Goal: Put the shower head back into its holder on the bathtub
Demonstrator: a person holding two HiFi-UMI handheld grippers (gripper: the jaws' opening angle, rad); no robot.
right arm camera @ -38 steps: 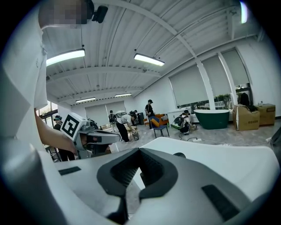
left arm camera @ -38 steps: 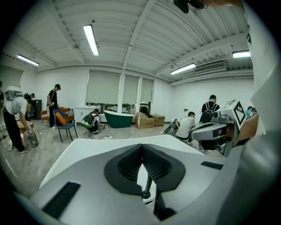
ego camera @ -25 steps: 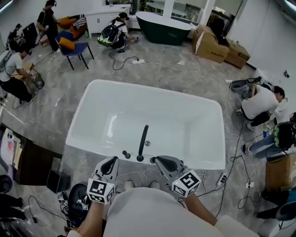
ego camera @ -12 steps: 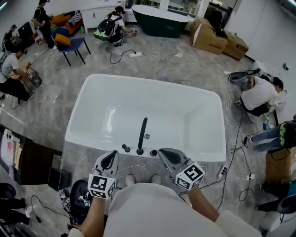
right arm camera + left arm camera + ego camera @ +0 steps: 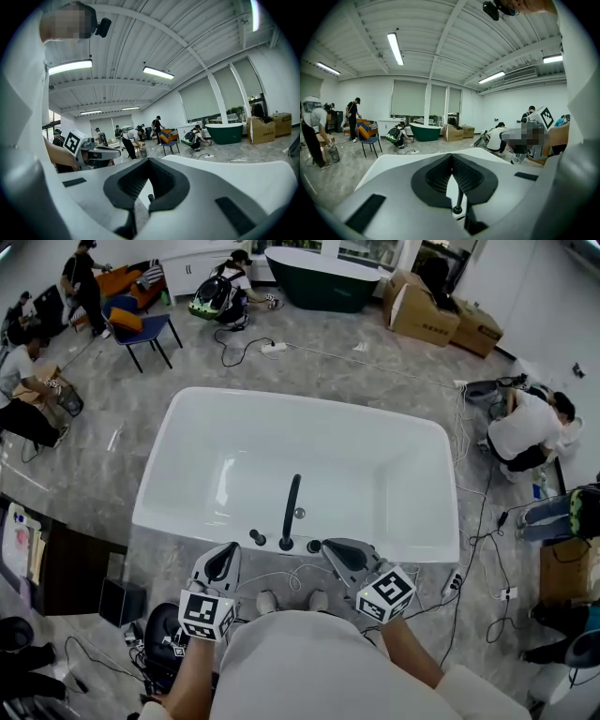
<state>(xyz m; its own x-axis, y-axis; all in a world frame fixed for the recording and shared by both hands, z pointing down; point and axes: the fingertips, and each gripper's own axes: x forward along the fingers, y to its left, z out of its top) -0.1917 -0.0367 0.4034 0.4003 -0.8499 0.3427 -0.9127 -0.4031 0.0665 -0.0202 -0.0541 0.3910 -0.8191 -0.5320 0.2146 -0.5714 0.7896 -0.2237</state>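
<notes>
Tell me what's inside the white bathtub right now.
Only a small round drain shows on the floor of the bathtub. A slim black fixture rising from the near rim crosses the head view and covers a strip of the floor, so what lies under it cannot be seen.

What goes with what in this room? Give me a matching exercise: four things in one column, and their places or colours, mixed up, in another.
Things:
1. white bathtub
2. dark green bathtub
3. chair
4. cardboard boxes

Places or colours:
A. blue, at the far left of the floor
B. brown, just right of the dark green bathtub
C. nearest, filling the middle of the head view
D. far end of the room, top centre of the head view

Pairs: 1-C, 2-D, 3-A, 4-B.
</notes>
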